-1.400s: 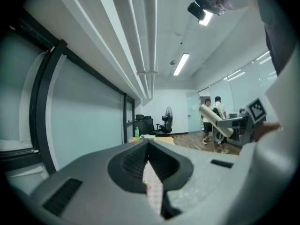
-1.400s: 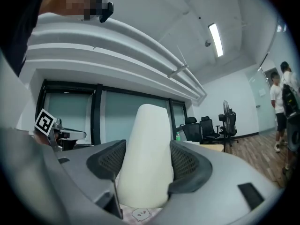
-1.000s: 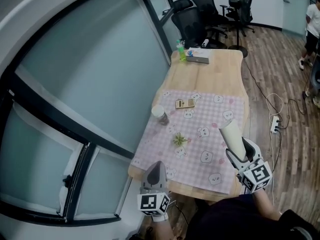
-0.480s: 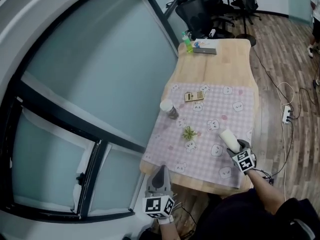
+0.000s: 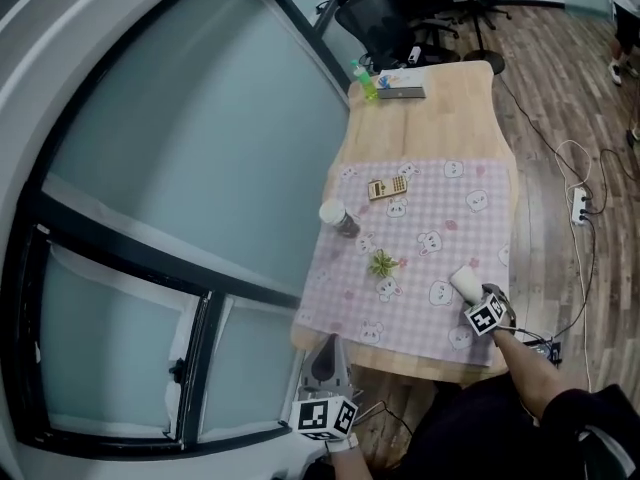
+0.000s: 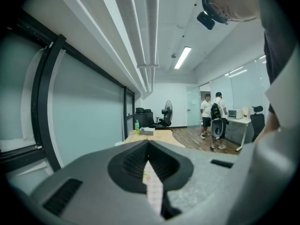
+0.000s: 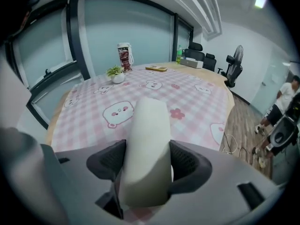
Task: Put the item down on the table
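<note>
- Change: the right tongs (image 5: 474, 296) have dropped from a raised position to low over the near right corner of the checked cloth (image 5: 420, 218). They now tip the white cup (image 5: 462, 282) forward.
- Meaning: set-down on the worktop (image 5: 440, 108) looks close. No view confirms contact.
- Right tongs (image 7: 145, 165): part-spread, pinching the cup (image 7: 147, 135) by its sides.
- Left tongs (image 5: 320, 356): pressed together and empty, off the near edge.

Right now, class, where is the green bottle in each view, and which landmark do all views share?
Head view: bottle, top centre, table's far end.
Left gripper view: bottle, small, left of centre, above the jaws.
Right gripper view: bottle, upper centre, table's far end.
Shared landmark: black chairs behind it.
</note>
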Demonstrator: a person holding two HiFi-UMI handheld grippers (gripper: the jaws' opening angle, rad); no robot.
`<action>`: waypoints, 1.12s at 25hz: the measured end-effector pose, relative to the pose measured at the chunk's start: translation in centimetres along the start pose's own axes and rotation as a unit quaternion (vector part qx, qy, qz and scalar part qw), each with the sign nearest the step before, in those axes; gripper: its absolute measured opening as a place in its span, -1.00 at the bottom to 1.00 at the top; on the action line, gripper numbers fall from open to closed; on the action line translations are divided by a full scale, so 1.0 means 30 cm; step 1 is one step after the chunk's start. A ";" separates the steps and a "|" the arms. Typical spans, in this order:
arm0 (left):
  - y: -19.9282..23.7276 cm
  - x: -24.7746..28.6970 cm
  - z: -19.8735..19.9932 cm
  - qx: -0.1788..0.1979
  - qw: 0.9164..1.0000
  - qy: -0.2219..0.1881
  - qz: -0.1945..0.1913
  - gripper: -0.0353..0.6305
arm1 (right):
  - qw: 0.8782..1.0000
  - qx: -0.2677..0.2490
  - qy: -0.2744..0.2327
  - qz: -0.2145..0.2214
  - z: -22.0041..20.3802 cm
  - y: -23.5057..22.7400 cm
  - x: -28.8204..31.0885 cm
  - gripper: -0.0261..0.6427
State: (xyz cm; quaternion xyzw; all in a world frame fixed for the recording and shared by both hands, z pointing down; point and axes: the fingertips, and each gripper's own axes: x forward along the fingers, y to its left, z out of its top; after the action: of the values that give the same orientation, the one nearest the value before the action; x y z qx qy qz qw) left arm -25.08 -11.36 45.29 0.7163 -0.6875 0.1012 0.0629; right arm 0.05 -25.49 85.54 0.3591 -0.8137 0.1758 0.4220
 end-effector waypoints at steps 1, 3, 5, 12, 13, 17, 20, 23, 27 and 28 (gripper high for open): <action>0.000 0.004 -0.001 0.000 1.000 0.000 -0.002 -0.91 | 1.000 0.001 0.000 0.003 0.003 0.000 0.000 -0.02; -0.009 0.012 -0.003 0.001 1.000 0.000 -0.008 -0.91 | 1.000 0.003 0.003 0.006 0.001 0.002 0.000 -0.02; -0.019 0.023 -0.002 0.000 1.000 -0.001 -0.013 -0.91 | 1.000 0.004 0.007 0.005 -0.003 0.002 0.000 -0.02; -0.029 0.042 0.005 0.003 1.000 -0.004 -0.025 -0.90 | 1.000 0.007 0.008 0.011 -0.003 0.001 0.002 -0.02; -0.027 0.041 0.004 0.002 1.000 -0.003 -0.025 -0.91 | 1.000 0.008 0.008 0.012 -0.003 0.000 0.003 -0.02; -0.021 0.028 0.000 -0.001 1.000 -0.003 -0.024 -0.91 | 1.000 0.021 0.011 0.020 -0.017 0.002 0.004 0.00; -0.017 0.023 0.000 -0.002 1.000 -0.005 -0.024 -0.91 | 0.999 0.028 0.001 0.024 -0.013 0.003 0.003 0.00; -0.020 0.022 0.000 -0.002 1.000 -0.006 -0.024 -0.91 | 0.999 0.028 -0.003 0.027 -0.010 0.001 0.007 0.00; -0.032 0.018 0.002 0.001 1.000 -0.005 -0.029 -0.91 | 0.999 0.036 0.000 0.030 -0.017 0.000 0.006 0.00; -0.033 0.016 0.004 0.002 1.000 -0.005 -0.029 -0.91 | 0.998 0.043 -0.003 0.034 -0.013 0.002 0.008 0.01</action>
State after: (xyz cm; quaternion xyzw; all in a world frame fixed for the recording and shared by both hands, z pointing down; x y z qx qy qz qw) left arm -24.09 -11.81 45.34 0.7368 -0.6663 0.0975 0.0611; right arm 0.14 -25.33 85.98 0.3490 -0.8186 0.2237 0.3976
